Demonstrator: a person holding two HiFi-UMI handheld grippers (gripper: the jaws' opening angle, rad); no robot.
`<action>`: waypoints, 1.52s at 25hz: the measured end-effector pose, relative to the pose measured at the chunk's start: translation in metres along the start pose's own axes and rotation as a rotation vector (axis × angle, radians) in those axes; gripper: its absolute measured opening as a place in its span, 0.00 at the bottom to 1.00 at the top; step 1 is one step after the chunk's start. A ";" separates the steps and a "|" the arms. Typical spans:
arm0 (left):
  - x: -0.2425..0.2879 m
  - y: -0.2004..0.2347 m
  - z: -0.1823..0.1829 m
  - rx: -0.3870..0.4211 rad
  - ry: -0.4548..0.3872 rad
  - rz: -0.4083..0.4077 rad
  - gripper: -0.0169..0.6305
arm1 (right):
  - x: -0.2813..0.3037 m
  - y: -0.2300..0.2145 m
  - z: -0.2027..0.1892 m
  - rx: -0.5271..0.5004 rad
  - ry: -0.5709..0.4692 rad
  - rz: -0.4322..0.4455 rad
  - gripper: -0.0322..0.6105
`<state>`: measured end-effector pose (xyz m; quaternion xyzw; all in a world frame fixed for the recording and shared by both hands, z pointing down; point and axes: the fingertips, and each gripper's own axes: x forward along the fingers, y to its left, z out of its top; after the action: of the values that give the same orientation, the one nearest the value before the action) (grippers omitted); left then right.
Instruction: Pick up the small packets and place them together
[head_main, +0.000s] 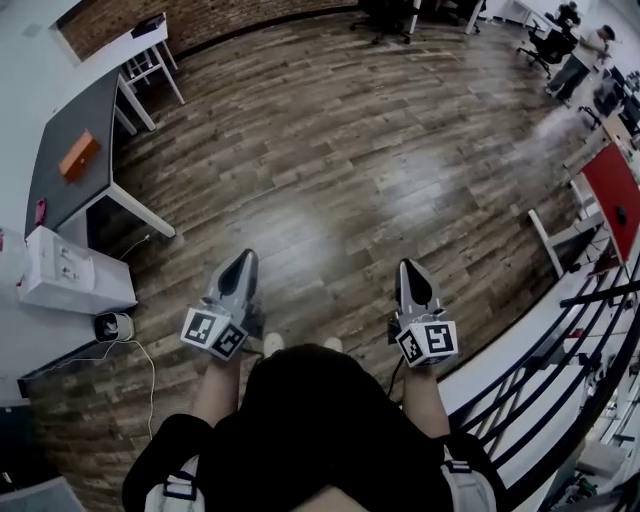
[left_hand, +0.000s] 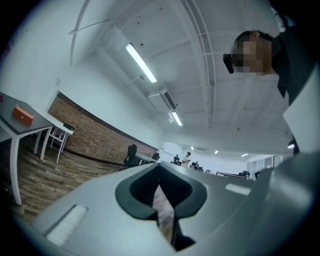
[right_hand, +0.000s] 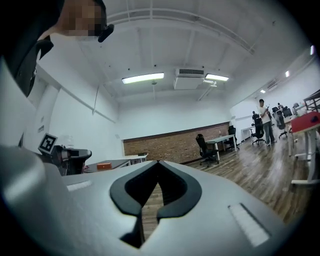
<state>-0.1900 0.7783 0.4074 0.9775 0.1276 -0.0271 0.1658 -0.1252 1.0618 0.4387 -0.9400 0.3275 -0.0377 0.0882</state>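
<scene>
I see no small packets that I can make out for certain. A small orange object (head_main: 78, 155) lies on the grey table (head_main: 55, 190) at the far left; it also shows as the orange object (left_hand: 23, 114) in the left gripper view and the orange object (right_hand: 104, 165) in the right gripper view. My left gripper (head_main: 243, 258) is held level over the wooden floor, shut and empty. My right gripper (head_main: 410, 266) is beside it, also shut with nothing in it. In their own views the left gripper (left_hand: 159, 165) and the right gripper (right_hand: 158, 162) have their tips meeting.
A white box (head_main: 65, 272) and a cable lie on the floor by the grey table. A black railing (head_main: 565, 360) and a white ledge run along the right. A red table (head_main: 612, 195), office chairs (head_main: 548, 45) and a standing person (head_main: 585, 55) are far right.
</scene>
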 end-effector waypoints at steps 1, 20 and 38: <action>-0.007 0.001 -0.004 0.001 0.010 0.024 0.03 | 0.001 0.002 -0.002 0.014 0.003 0.015 0.05; -0.050 0.112 0.037 0.005 -0.095 0.267 0.03 | 0.116 0.055 -0.008 0.089 0.066 0.154 0.05; -0.136 0.268 0.104 0.072 -0.168 0.488 0.03 | 0.282 0.224 -0.009 0.054 0.118 0.423 0.05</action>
<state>-0.2533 0.4668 0.4067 0.9789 -0.1273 -0.0720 0.1428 -0.0426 0.7125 0.4082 -0.8438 0.5208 -0.0821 0.1001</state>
